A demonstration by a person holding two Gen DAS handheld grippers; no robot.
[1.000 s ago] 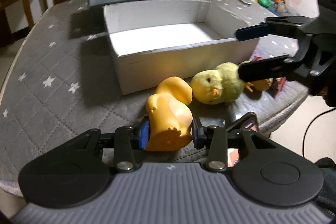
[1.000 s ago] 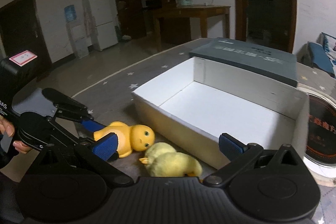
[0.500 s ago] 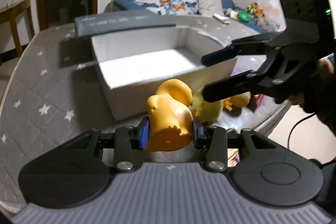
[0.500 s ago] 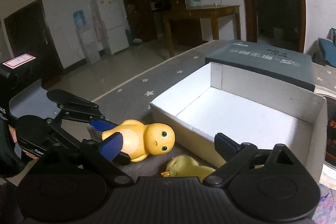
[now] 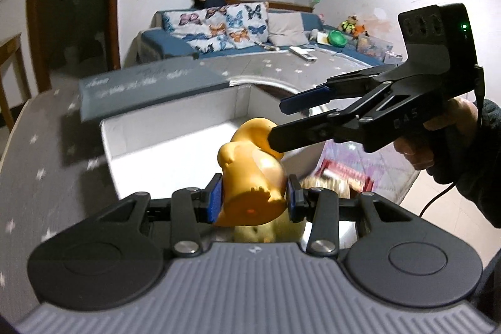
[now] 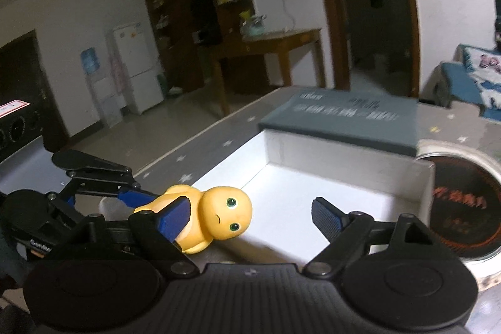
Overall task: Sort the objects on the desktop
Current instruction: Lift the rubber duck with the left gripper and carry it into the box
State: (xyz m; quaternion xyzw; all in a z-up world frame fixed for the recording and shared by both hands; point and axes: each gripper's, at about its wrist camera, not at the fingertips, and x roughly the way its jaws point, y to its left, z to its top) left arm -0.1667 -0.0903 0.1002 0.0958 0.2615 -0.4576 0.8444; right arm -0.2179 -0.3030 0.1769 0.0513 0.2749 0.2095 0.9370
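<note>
Left gripper [image 5: 254, 198] fingers clamp yellow toy [image 5: 250, 174] at base, raised above white box [image 6: 313, 196] rim for drop-in; right gripper [image 6: 250, 216] fingers spread wide, empty, clear for plush chick [image 5: 255, 232].

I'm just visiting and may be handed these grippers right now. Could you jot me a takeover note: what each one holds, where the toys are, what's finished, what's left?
Left gripper: shut on the yellow rubber duck, lifted at the near wall of the white box.
Right gripper: open, empty, hovering beside it.
Plush chick: below the duck, outside the box.
Done: duck picked up; box holds nothing yet.
Left: drop the duck in, then fetch the chick.
</note>
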